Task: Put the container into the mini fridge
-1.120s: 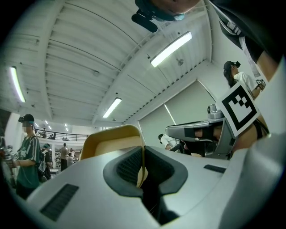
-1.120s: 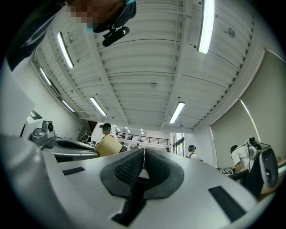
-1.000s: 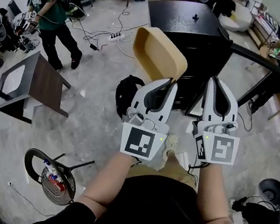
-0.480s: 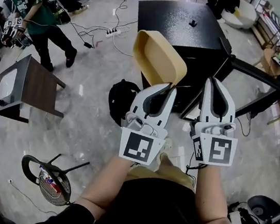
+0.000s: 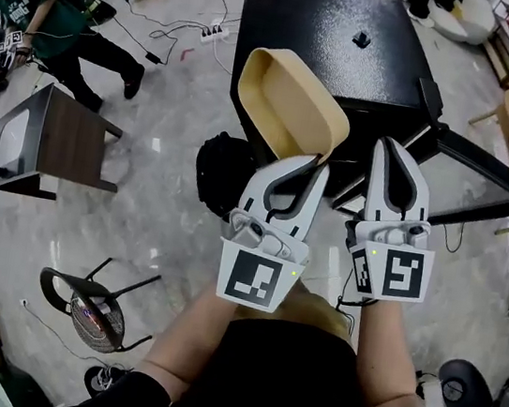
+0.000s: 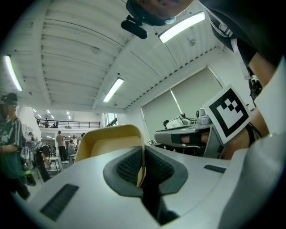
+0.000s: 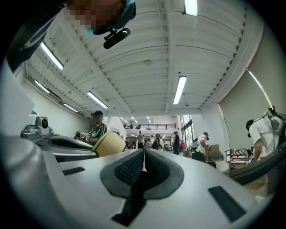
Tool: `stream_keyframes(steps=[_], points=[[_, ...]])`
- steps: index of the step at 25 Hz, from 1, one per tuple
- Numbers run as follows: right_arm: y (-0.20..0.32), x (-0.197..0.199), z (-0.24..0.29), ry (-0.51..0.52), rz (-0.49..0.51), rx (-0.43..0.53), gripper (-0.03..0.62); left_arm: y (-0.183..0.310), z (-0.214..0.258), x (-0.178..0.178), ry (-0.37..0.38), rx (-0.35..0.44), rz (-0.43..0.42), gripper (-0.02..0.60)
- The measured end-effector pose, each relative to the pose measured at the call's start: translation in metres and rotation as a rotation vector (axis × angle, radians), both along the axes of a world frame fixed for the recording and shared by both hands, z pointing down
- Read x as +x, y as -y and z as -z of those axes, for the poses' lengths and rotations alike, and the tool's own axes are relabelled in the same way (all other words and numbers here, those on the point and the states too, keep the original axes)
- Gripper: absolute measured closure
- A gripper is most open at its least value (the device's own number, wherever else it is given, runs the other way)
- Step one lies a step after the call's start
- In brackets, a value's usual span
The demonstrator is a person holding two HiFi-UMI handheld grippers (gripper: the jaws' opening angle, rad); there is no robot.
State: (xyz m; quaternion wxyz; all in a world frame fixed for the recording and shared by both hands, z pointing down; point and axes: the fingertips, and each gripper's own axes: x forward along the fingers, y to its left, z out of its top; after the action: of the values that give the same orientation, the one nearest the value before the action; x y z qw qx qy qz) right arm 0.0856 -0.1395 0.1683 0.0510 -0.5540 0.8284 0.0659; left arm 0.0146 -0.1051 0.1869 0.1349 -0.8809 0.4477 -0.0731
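The left gripper (image 5: 311, 164) is clamped on the thin side wall of the tan container (image 5: 290, 94) — its pads pinch the rim. The tub stands tilted above the jaw tips in the upper middle of the head view, open side toward the camera. Just to the right, the right gripper (image 5: 400, 149) has its jaws pressed together with nothing between them. Both point toward the black mini fridge (image 5: 328, 29) at the top of the frame — its door (image 5: 483, 161) hangs open at the right. A black bag (image 5: 219, 172) lies on the floor left of the fridge.
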Motion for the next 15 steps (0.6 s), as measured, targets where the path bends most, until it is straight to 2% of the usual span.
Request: stream_keyframes(steps=[7, 12, 15], points=[[0.022, -0.008, -0.029, 0.015, 0.000, -0.068, 0.553, 0.006, -0.015, 0.003, -0.036, -0.063, -0.029, 0.546], [0.016, -0.006, -0.039, 0.008, -0.033, -0.095, 0.553, -0.003, -0.035, 0.001, -0.024, -0.146, -0.048, 0.546], [0.008, -0.007, -0.038, 0.009, -0.052, -0.093, 0.553, -0.013, -0.043, 0.001, -0.045, -0.124, -0.070, 0.546]])
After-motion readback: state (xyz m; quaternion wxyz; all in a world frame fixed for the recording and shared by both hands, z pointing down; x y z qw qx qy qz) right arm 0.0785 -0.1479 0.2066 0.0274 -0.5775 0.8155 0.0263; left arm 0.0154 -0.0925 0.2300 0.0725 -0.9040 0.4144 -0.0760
